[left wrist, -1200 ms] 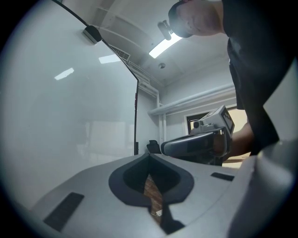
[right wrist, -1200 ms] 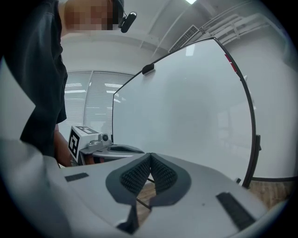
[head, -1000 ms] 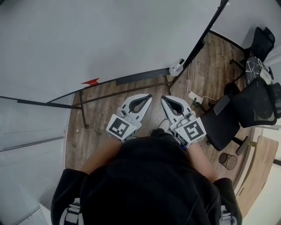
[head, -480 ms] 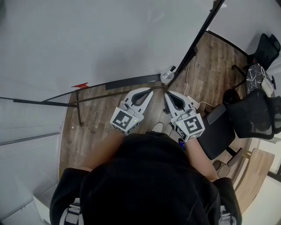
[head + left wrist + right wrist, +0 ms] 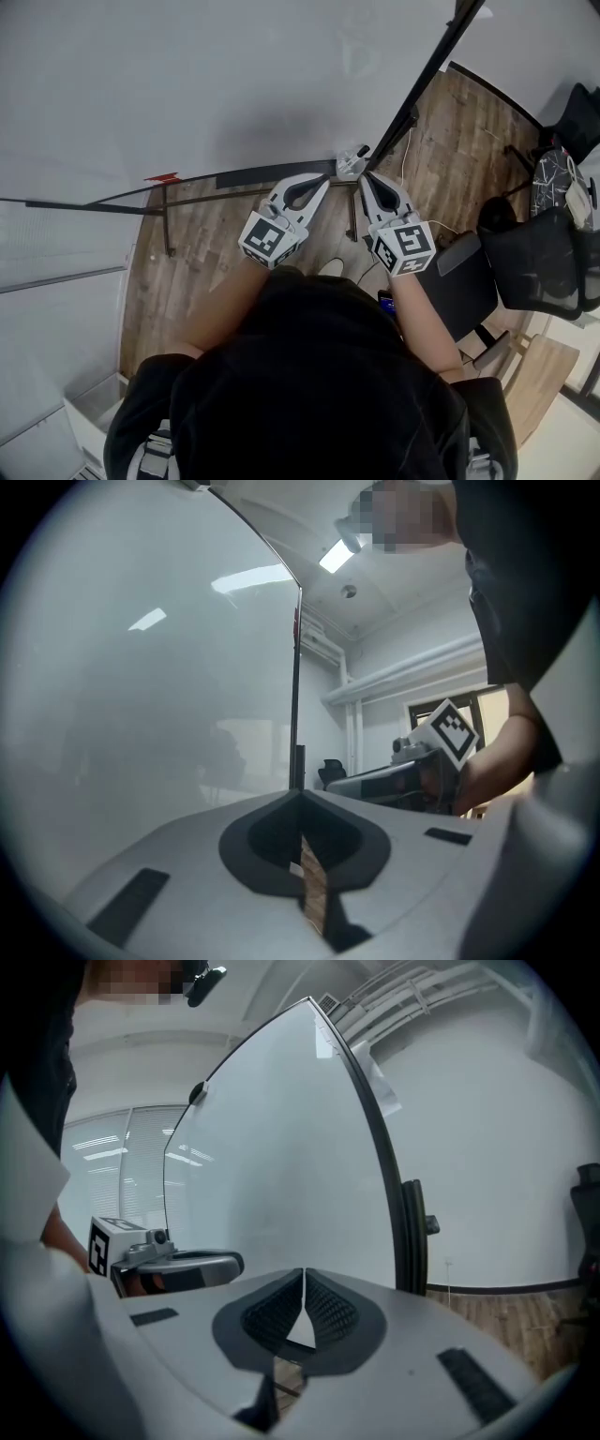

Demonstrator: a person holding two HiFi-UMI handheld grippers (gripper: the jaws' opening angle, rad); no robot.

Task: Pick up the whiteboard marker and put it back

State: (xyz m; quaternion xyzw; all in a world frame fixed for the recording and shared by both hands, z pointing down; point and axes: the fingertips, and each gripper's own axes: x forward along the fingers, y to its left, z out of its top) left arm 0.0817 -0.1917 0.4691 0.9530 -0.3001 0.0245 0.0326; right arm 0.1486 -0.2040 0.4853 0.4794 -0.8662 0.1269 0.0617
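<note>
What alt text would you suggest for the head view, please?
Seen from above, a person in black holds the left hand-held gripper and right hand-held gripper, both shut and empty, side by side at the ledge of a whiteboard. Office chairs stand at right.

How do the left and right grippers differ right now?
In the head view the left gripper slants up-right, the right gripper up-left. The right gripper's tip is nearer the white object at the end of the dark ledge than the left gripper's. Shared: both shut, nothing between the jaws.
</note>
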